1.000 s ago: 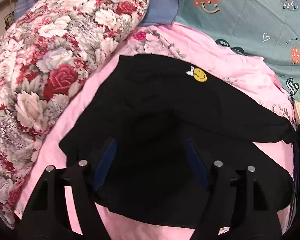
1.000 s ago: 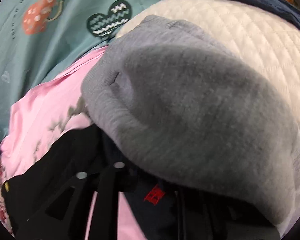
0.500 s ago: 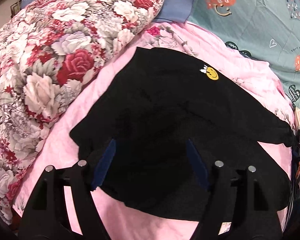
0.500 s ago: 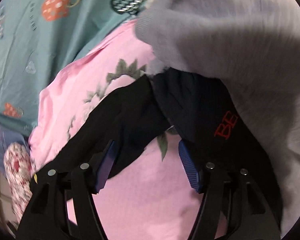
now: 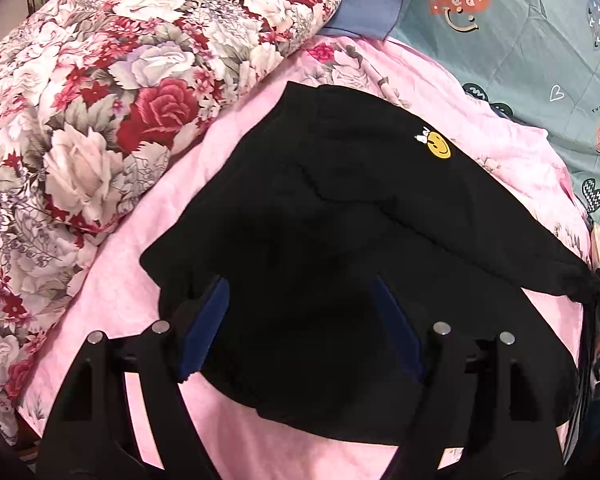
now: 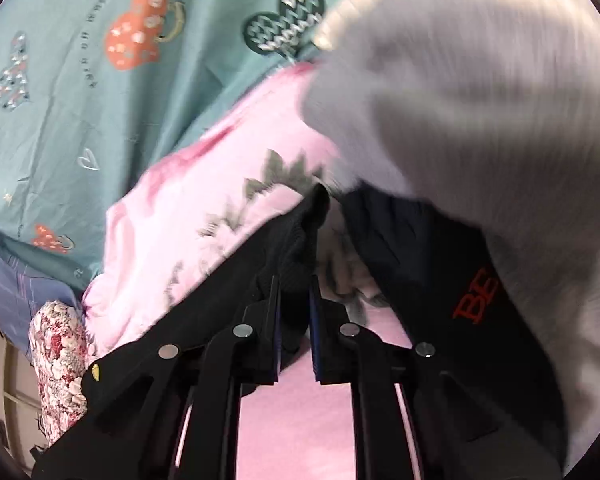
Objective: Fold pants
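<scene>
Since half a second ago my right gripper [image 6: 294, 280] has gone from spread wide to pinched on a ribbed corner of the black pants [image 5: 340, 248]; my left gripper [image 5: 300, 292] has barely moved.

Pants lie spread over the pink sheet [image 5: 148, 280], filling the centre of the left wrist view. A yellow smiley patch [image 5: 439, 147] sits on them right of centre, upper half. One edge tapers off to the right border of that frame. In the right wrist view the same pants [image 6: 236, 280] run as a dark band from bottom left up to centre, ending in a bunched tip just above my fingers.

Left gripper: fingers spread wide, blue pads either side of the pants' near portion, low centre of frame. I can't tell whether the tips touch the fabric.

Right gripper: blue pads close together, a fold of the black fabric clamped between them.

Right wrist view, right of the pinch: a dark garment with red lettering [image 6: 476, 300], separated from the pants by a strip of pink sheet. A grey knit garment [image 6: 480, 92], motion-blurred, fills the upper right and overlaps the dark one.

Left wrist view: floral quilt [image 5: 112, 120] bundled along the left and upper left, butting against the sheet. Teal printed cover [image 5: 520, 48] fills the upper right; it fills the upper left of the right wrist view.
</scene>
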`<state>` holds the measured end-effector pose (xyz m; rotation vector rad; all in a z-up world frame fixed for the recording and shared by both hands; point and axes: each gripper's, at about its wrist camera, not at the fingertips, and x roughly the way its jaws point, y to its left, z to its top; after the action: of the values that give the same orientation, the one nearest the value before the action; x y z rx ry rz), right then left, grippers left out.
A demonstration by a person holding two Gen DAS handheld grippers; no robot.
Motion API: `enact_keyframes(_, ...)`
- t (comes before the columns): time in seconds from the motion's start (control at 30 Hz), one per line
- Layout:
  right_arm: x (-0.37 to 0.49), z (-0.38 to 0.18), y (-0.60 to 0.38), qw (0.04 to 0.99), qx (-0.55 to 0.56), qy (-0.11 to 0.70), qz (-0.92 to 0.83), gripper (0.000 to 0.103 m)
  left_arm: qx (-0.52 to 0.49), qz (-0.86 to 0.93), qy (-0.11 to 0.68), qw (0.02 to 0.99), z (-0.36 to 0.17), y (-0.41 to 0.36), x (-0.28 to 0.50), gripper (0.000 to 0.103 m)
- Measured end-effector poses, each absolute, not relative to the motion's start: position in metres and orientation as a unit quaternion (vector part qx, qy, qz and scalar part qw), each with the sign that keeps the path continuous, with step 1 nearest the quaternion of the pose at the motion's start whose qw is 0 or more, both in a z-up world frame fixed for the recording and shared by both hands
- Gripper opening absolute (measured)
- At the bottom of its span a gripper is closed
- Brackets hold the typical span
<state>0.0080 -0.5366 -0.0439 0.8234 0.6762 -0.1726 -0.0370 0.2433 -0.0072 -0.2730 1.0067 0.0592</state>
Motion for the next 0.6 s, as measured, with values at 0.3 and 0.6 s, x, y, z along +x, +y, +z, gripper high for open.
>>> enact_keyframes(0.3, -0.012, -0.008, -0.538, 0.871, 0.305, 0.355, -0.145, 0.014, -0.123, 0.011, 0.466, 0.876, 0.003, 0.242, -0.037, 0.079)
enact_keyframes(0.6, -0.007, -0.002, -0.476, 0.892, 0.168, 0.394, -0.144, 0.048, -0.145, 0.03, 0.47, 0.87, -0.001, 0.276, -0.028, 0.08)
